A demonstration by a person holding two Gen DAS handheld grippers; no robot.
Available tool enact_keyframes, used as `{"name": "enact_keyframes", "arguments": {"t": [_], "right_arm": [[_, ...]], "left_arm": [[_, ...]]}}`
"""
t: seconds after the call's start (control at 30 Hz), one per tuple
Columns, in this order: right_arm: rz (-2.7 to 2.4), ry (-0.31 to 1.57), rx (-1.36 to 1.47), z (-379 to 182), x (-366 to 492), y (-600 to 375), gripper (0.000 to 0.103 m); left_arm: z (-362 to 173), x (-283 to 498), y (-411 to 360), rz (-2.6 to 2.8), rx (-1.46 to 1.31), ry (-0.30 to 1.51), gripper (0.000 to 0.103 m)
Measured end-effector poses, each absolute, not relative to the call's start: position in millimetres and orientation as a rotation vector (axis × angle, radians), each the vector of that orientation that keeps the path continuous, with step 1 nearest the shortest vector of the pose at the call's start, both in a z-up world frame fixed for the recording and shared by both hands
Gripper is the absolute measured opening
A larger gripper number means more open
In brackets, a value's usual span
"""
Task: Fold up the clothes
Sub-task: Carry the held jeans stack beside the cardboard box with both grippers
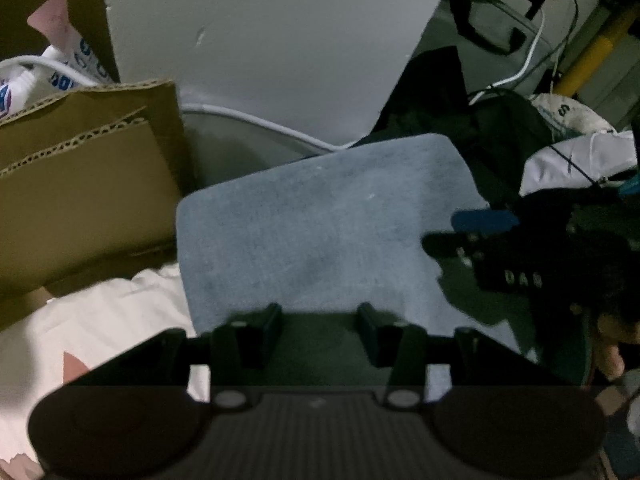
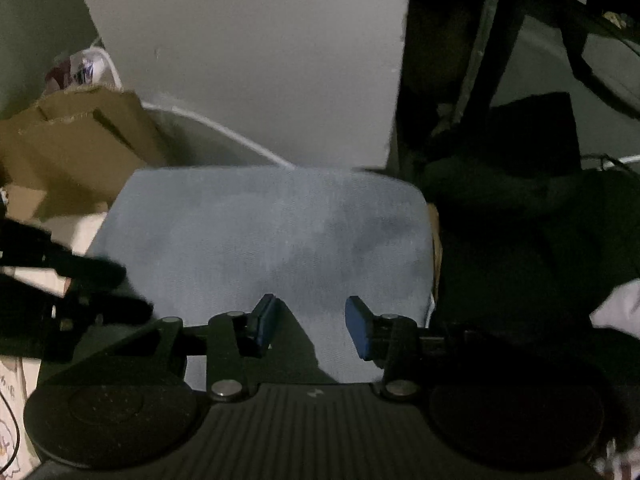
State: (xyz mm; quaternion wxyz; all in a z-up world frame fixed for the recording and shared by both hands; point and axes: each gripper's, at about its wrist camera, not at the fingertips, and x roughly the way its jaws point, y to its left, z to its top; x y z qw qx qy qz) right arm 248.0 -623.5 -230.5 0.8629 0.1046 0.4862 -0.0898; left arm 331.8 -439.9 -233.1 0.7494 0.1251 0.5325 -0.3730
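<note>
Nearest in each wrist view are the jaws themselves. The left gripper hangs over the near edge of the folded blue garment with its jaws parted and nothing between them; the right gripper does the same from its side, its blue pads apart and bare of cloth. Neither one is pinching fabric, as far as the dim light lets me judge.

The blue garment lies flat as a neat rounded rectangle, already doubled over, with a pale garment beside it at the left and a cardboard box just beyond that. A dark heap of clothes sits to the right, and a white panel stands behind everything.

The fold on this piece looks done or nearly so — the step in hand seems to be pressing or releasing it. Next would be another fold, needing both jaws to nip the near edge, or fetching a fresh piece from the heap.
</note>
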Motion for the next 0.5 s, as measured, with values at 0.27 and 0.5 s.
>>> {"name": "enact_keyframes", "arguments": {"t": [0.27,0.5], "right_arm": [[-0.219,0.955,0.307,-233,254,-637,0.046],[-0.237,0.919,0.320,-238,267,-645,0.049]], "left_arm": [[-224,341,-449,-0.758,0.316,1.046,0.024],[-236,355,-466,-0.732,0.325,1.022,0.033]]}}
